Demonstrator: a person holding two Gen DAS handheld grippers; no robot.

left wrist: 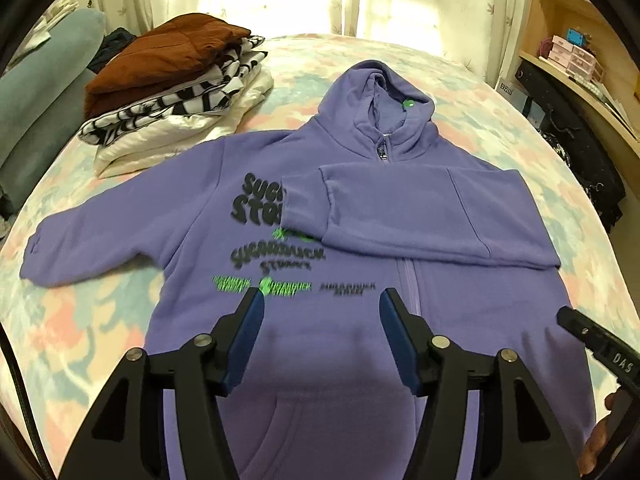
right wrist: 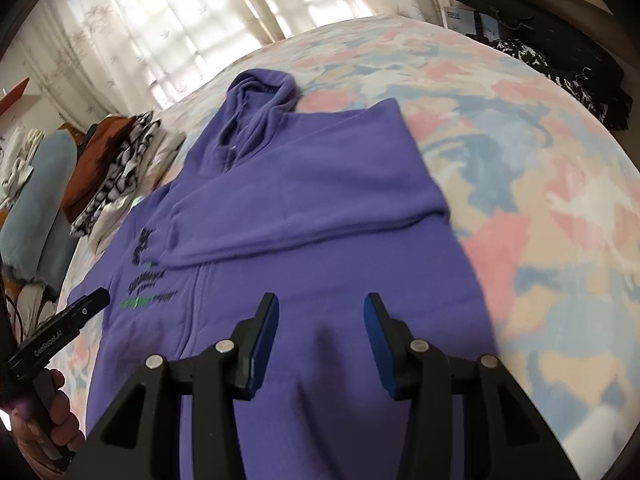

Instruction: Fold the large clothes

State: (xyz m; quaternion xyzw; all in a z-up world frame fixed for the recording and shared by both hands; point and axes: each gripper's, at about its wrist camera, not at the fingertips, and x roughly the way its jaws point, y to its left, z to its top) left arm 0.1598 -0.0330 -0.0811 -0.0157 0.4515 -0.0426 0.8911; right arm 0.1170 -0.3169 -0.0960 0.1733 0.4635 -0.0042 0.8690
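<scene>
A purple zip hoodie (left wrist: 360, 216) with black and green print lies front up on the bed, hood toward the curtains. Its right sleeve (left wrist: 400, 208) is folded across the chest; the left sleeve (left wrist: 100, 240) stretches out to the left. My left gripper (left wrist: 322, 300) hovers above the lower front, open, with nothing between its blue pads. In the right wrist view the same hoodie (right wrist: 300, 200) fills the middle, and my right gripper (right wrist: 321, 306) hangs open and empty over its lower right panel. Each gripper shows at the edge of the other's view.
A stack of folded clothes (left wrist: 176, 96), brown on top, sits at the bed's far left beside a grey-blue bolster (left wrist: 44, 92). The floral bedspread (right wrist: 540, 200) lies bare to the right of the hoodie. Shelves (left wrist: 580, 60) and dark items stand along the right.
</scene>
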